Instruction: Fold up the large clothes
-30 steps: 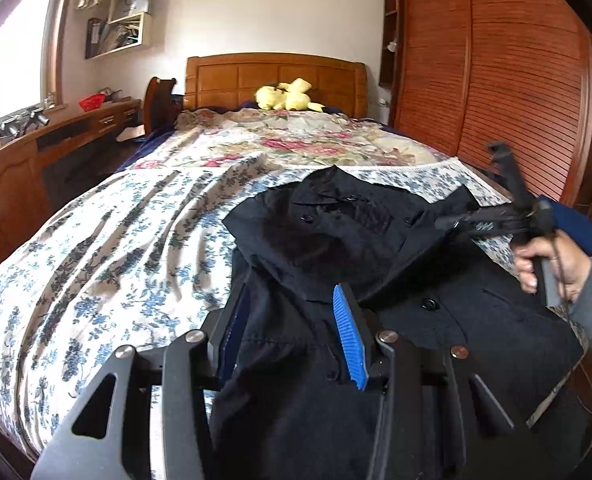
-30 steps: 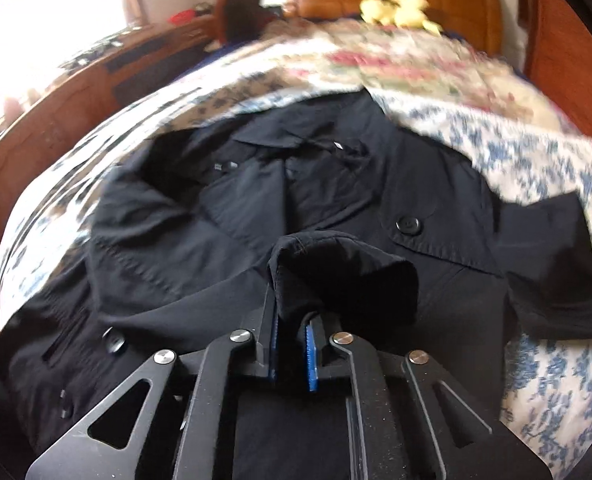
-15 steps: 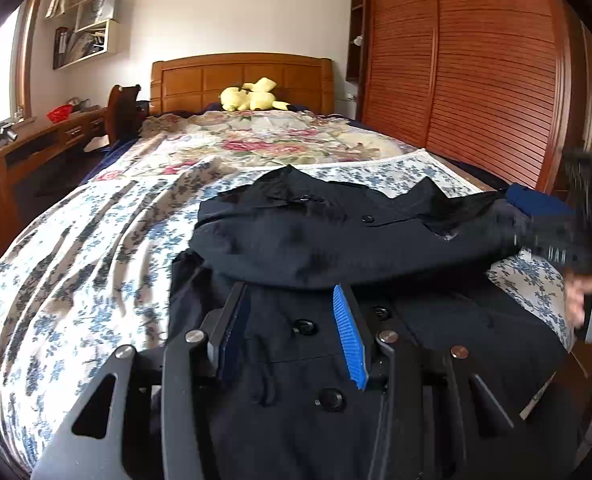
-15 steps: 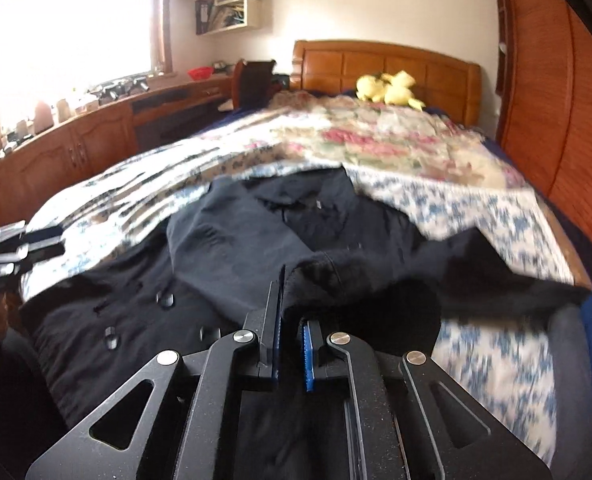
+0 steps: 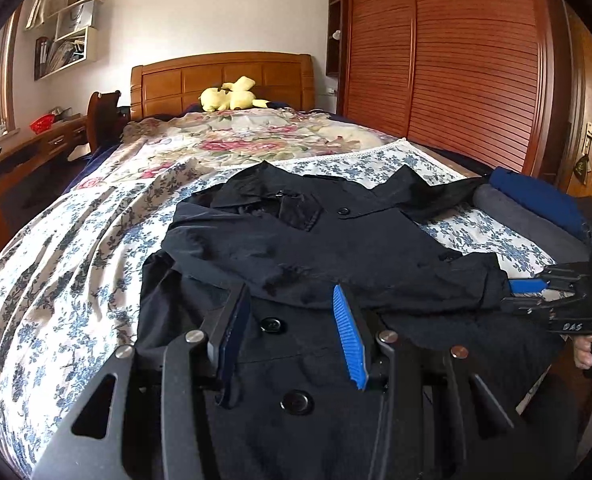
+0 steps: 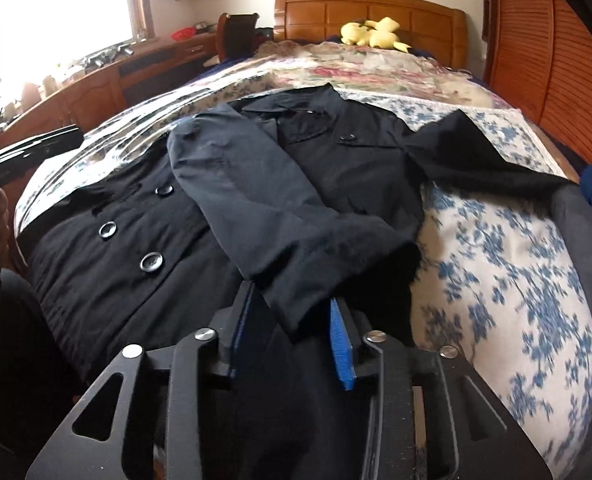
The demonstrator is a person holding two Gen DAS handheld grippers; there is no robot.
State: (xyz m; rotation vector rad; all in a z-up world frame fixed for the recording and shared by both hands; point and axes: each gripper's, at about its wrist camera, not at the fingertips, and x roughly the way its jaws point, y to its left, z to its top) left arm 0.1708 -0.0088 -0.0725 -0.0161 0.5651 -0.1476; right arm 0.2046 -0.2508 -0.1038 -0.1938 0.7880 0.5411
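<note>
A black buttoned cloth coat (image 5: 335,240) is spread flat on the bed with the blue-flowered white sheet (image 5: 56,264), one sleeve (image 6: 264,200) folded across its front. The right gripper (image 6: 292,332) is seen at the cuff (image 6: 315,280): its fingers have just been opening, and the cuff lies loosely between the blue pads, released. The left gripper (image 5: 292,328) hovers over the lower buttons (image 5: 272,325), fingers parted and grasping nothing. Folded grey and blue garments (image 5: 535,212) are stacked at the bed's right edge, a yellow plush toy (image 5: 232,96) by the wooden headboard (image 5: 220,76).
</note>
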